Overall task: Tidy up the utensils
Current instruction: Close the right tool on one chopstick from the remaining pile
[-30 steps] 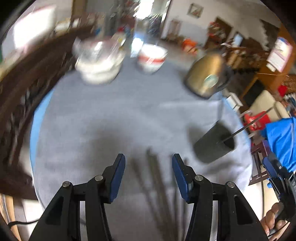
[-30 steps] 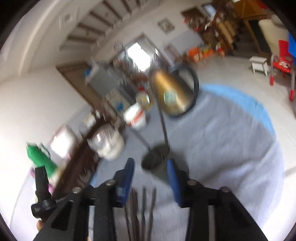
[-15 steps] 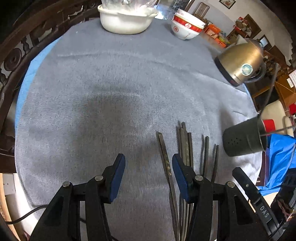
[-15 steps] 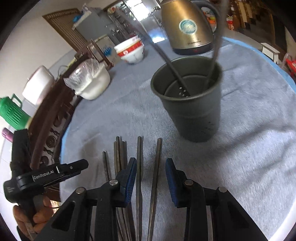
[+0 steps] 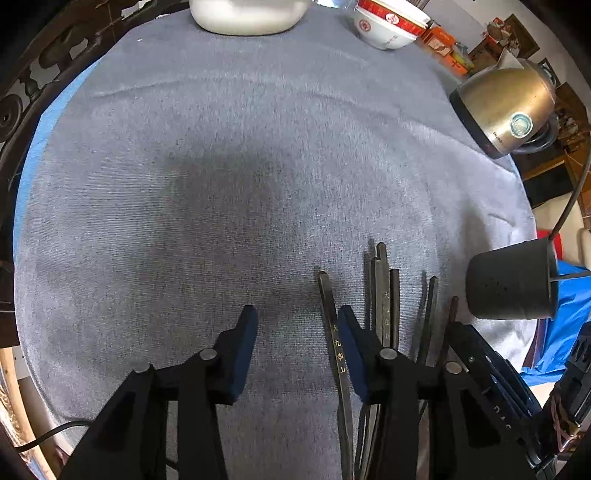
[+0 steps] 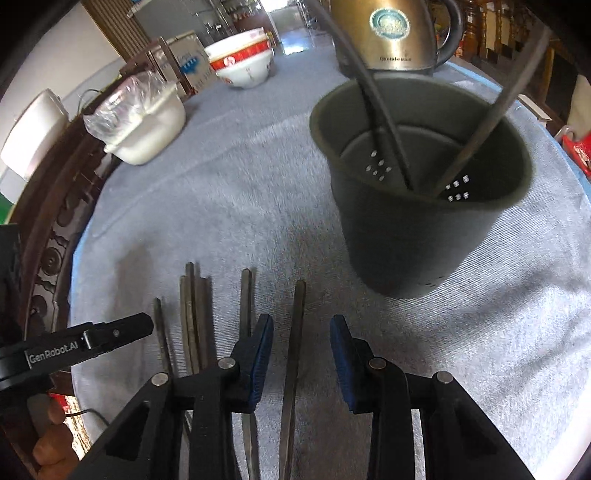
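Several dark chopsticks (image 6: 194, 317) lie side by side on the grey cloth; they also show in the left wrist view (image 5: 384, 295). A dark perforated utensil cup (image 6: 417, 229) stands upright with two chopsticks (image 6: 384, 122) in it; it shows at the right in the left wrist view (image 5: 511, 282). My right gripper (image 6: 301, 339) is open, low over the cloth, with one chopstick (image 6: 293, 354) lying between its fingers. My left gripper (image 5: 295, 332) is open and empty; the leftmost chopstick (image 5: 334, 336) lies by its right finger.
A brass kettle (image 6: 391, 33) stands behind the cup. A red-and-white bowl (image 6: 243, 61) and a white pot with a plastic bag (image 6: 144, 118) sit at the far side. A carved wooden rail (image 6: 48, 236) borders the table on the left.
Both grippers have come down and closer to the chopsticks. The right gripper has opened wider and now straddles one chopstick. The cup looms larger.
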A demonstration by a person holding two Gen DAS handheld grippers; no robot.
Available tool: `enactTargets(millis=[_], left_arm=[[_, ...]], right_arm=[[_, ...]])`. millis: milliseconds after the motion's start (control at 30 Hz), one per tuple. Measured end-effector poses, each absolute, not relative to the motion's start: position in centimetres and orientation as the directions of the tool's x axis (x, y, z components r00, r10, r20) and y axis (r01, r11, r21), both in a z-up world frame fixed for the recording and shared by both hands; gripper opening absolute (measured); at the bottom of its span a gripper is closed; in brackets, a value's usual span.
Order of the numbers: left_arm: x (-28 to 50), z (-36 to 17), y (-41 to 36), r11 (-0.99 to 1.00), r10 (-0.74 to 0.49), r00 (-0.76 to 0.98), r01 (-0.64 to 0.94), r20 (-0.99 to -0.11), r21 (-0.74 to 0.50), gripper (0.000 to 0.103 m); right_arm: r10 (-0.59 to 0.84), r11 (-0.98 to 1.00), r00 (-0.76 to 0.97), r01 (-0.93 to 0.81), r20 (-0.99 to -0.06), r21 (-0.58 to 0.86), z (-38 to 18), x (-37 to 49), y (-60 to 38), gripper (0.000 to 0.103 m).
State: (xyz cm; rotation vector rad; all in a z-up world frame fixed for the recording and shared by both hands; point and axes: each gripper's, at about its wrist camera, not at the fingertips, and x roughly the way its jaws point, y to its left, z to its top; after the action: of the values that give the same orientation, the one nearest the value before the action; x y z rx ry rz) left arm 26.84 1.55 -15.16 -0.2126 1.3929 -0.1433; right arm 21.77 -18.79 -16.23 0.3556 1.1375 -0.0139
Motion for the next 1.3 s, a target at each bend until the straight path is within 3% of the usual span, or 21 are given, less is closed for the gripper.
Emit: enactTargets(millis=[167, 400, 567, 967, 1067, 1200, 1300], left_arm=[[27.4, -15.8, 0.9, 0.973, -0.220, 0.160, -0.030, -0.962, -0.228, 0.040], [28.0, -15.9, 0.2, 0.965, -0.250, 0.144, -0.037, -0.957, -0.258, 0.040], [27.8, -15.2, 0.6, 0.966, -0.249, 0.161, -0.029, -0.955, -0.257, 0.040], [28.3, -16.3, -2.3, 0.978, -0.205, 0.160, 0.008, -0.966, -0.206, 0.038], [28.4, -16.5, -2.4, 0.982, -0.189, 0.165, 0.017, -0.968, -0.189, 0.034], [29.0, -16.5, -2.4, 0.987, -0.161, 0.174, 0.020, -0.971, -0.160, 0.012], [29.3, -16.8, -2.4, 0.988, -0.151, 0.187, 0.033, -0.971, -0.148, 0.010]], right_arm=[[0.149, 0.952, 0.419, 0.185, -0.896, 0.245, -16.6, 22.2, -18.3, 0.035], [0.132, 0.955, 0.426, 0.188, -0.895, 0.230, -16.6, 22.7, -18.5, 0.015], [0.156, 0.948, 0.435, 0.186, -0.887, 0.259, -16.8, 22.1, -19.7, 0.008], [0.129, 0.966, 0.399, 0.155, -0.908, 0.205, -16.8, 23.1, -18.7, 0.007], [0.122, 0.967, 0.375, 0.164, -0.919, 0.196, -16.8, 23.8, -18.3, 0.007], [0.112, 0.971, 0.358, 0.159, -0.927, 0.179, -16.7, 24.5, -18.0, 0.007], [0.075, 0.982, 0.372, 0.136, -0.925, 0.134, -16.7, 24.6, -17.5, 0.007]])
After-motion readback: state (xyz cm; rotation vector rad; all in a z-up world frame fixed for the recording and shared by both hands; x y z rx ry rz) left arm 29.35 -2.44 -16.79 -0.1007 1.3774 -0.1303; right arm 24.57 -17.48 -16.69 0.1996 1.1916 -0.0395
